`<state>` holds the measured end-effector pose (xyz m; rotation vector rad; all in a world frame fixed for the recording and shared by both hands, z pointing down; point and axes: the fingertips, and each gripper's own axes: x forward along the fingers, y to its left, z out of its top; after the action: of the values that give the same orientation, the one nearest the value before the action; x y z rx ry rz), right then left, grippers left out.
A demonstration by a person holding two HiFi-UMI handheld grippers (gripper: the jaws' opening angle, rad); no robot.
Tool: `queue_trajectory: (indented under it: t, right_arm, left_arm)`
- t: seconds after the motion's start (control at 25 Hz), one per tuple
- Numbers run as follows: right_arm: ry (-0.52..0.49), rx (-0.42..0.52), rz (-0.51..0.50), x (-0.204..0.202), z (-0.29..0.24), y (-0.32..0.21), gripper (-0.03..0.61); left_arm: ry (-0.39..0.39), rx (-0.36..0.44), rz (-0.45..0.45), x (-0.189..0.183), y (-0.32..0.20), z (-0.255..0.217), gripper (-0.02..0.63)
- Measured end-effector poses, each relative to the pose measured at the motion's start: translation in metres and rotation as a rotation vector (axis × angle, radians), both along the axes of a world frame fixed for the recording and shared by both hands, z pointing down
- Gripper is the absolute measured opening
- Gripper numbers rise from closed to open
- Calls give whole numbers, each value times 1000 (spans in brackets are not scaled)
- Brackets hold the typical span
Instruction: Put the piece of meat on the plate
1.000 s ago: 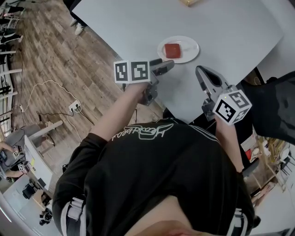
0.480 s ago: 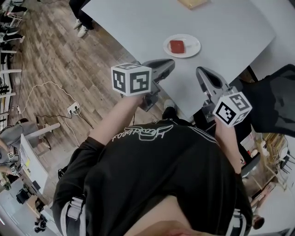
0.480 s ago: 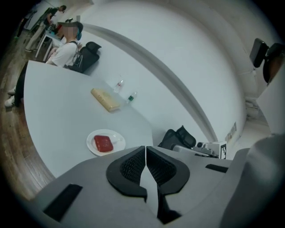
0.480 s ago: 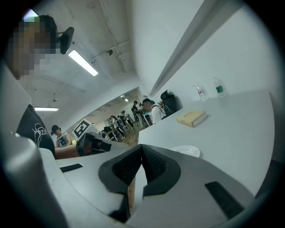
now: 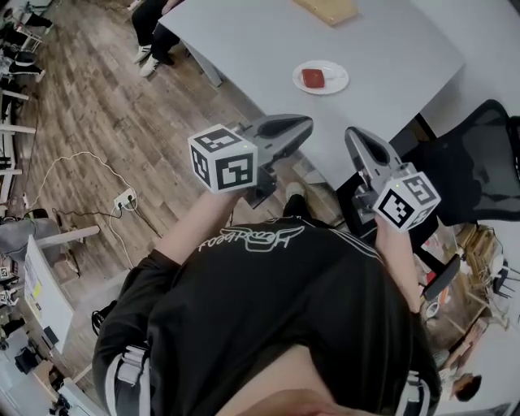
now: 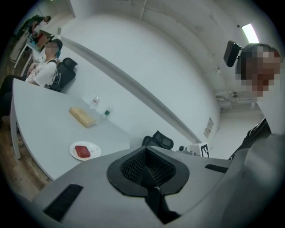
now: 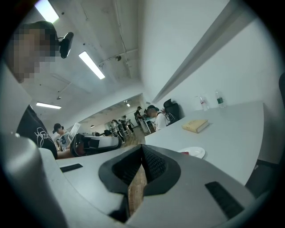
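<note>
Red piece of meat (image 5: 313,78), there it is, lying flat in the middle of the white plate (image 5: 337,79). The plate sits on the grey table (image 5: 382,41), near its front edge, so as I read it the job is done: the meat is on the plate and nothing is left to carry over.

The left gripper (image 5: 305,123) is clenched tight, jaws pressed together with nothing caught between them. The right gripper (image 5: 354,138) is clamped closed too. Its own view shows only a sliver of wooden floor below where the pads meet, and no object in there. Both grippers hang out in front of my chest, off the table's edge and well apart from the plate. All that could remain, I'd say, is to lower them and finish.

Now the count:
- One piece of meat.
- One plate, with nothing else on it that I can make out.
- Two grippers, each with its marker cube.
- One tan block (image 5: 327,8), farther back on the table beyond the plate.
- Two bottles (image 6: 107,111) behind that block, seen from the left gripper view, too small to say more.
- One black chair (image 5: 475,162) in the head view, at the table's right-hand corner.
</note>
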<state>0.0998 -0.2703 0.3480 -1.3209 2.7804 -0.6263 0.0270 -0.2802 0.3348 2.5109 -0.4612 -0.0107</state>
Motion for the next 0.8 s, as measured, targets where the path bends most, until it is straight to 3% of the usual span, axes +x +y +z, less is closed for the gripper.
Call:
queue_trajectory:
  t: [0.28,0.6,0.8]
  right_arm:
    - [-9,53,-2,-23,-12,66,8]
    - [3,70,10,-44,-21,130,8]
    - [9,57,22,-57,-20,157,6]
  left_arm:
    - [21,101,27,-23,69,-18,8]
    - [3,236,122,-34,143,-36,8]
    - [3,240,148,-43,169,-34,8]
